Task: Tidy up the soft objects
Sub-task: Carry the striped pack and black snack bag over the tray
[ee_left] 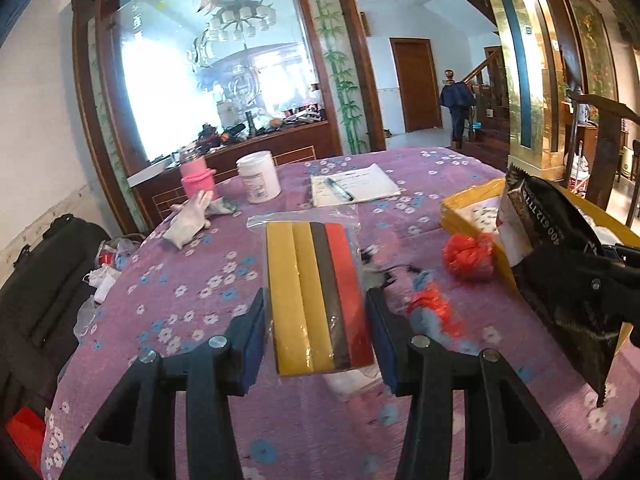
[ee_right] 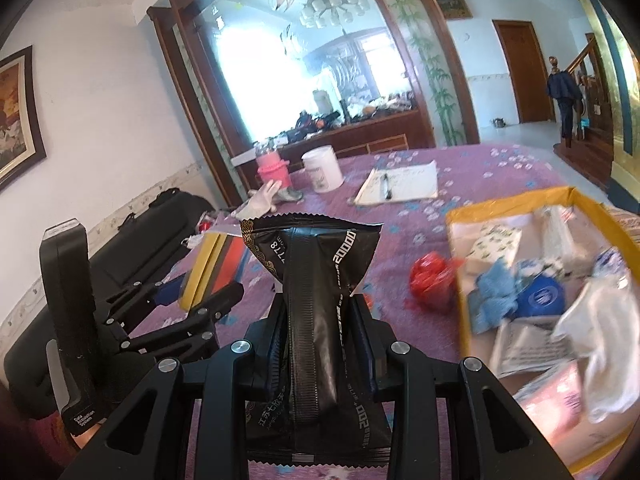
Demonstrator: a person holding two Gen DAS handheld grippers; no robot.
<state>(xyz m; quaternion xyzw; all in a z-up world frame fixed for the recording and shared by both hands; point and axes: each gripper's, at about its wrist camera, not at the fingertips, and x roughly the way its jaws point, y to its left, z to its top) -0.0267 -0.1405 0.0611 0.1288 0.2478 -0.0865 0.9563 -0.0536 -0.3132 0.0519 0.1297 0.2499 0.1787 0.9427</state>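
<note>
Left wrist view first: the left gripper angles gently downward over the worktop, its jaws part-way apart and pressed on both long sides of a clear-wrapped pack of sponge strips. Two yellow strips, one dark brown, one red, laid side by side, the far end of the plastic sleeve standing empty beyond them. The pack sits lifted above the purple flowered cloth.

Over to the right wrist view, and the right gripper also points shallowly down, jaws narrowed onto a black foil pouch. The pouch stands upright between the pads, pinched at its waist, the zigzag-cut top edge flaring wide above, pale print running up its face. From the left camera it shows at the right edge, above the yellow box.

That box lies open to the right on the worktop, filled with a jumble of things: blue cloth, a blue round item, white wrappers, something pink. All of it is smeared by motion blur, so single pieces are hard to name. A red crumpled bag lies just beside the box's near-left wall.

The pouch's lower end is cut off behind the gripper's frame, and its small print is unreadable.
</note>
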